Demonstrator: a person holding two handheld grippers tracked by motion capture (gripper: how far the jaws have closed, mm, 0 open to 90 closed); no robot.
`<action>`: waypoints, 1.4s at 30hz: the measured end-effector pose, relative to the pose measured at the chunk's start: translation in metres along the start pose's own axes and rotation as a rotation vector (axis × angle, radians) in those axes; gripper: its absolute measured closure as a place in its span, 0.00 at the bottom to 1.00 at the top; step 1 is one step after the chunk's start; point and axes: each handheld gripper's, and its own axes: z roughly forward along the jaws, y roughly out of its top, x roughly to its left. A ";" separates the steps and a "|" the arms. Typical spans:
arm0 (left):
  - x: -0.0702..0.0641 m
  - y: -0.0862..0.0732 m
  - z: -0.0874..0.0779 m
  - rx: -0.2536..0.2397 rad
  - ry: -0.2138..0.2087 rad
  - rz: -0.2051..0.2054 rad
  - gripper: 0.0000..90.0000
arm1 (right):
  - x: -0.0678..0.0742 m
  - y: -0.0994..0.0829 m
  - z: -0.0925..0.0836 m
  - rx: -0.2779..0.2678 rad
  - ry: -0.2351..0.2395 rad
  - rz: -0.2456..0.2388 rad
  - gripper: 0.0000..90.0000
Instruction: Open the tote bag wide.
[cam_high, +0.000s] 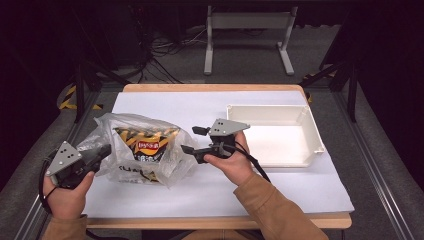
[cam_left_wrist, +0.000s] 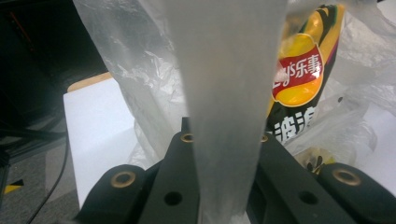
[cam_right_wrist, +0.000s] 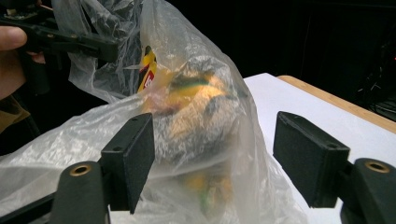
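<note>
Holding one edge of the crumpled clear plastic bag (cam_high: 131, 150) pinched flat, the left gripper (cam_high: 102, 152) has its jaws pressed together on a strip of the film, which runs up taut between them in the left gripper view. Inside the bag lies a yellow-and-black crisp packet with a red logo (cam_high: 146, 145), and the bag itself rests on the white sheet covering the wooden table (cam_high: 200, 87), at the person's left, well apart from the empty white rectangular plastic tray (cam_high: 312, 135) on the right.

The right gripper (cam_high: 192, 141) hovers just beside the bag's right edge with its jaws spread; in the right gripper view the bulging film sits between the black pads (cam_right_wrist: 135, 156) but they do not press on it, so it holds nothing.

This looks like the unpacking step: one claw anchors the bag so the packet can come out, probably bound for the tray. The next move calls for the right gripper to find either the free lip of the bag's mouth or the packet itself, then close firmly. The film is slippery and loose, so a shallow bite could catch plastic alone and drag the whole bundle
</note>
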 end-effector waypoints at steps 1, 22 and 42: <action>-0.001 0.000 0.001 -0.001 -0.004 0.001 0.99 | -0.001 0.001 0.002 -0.001 0.005 0.000 0.33; -0.002 -0.001 0.002 0.003 -0.015 0.009 0.99 | -0.015 0.000 0.022 0.065 0.045 0.001 0.78; 0.016 0.012 0.001 -0.020 0.024 -0.003 0.99 | -0.029 0.012 0.009 0.021 -0.034 -0.005 1.00</action>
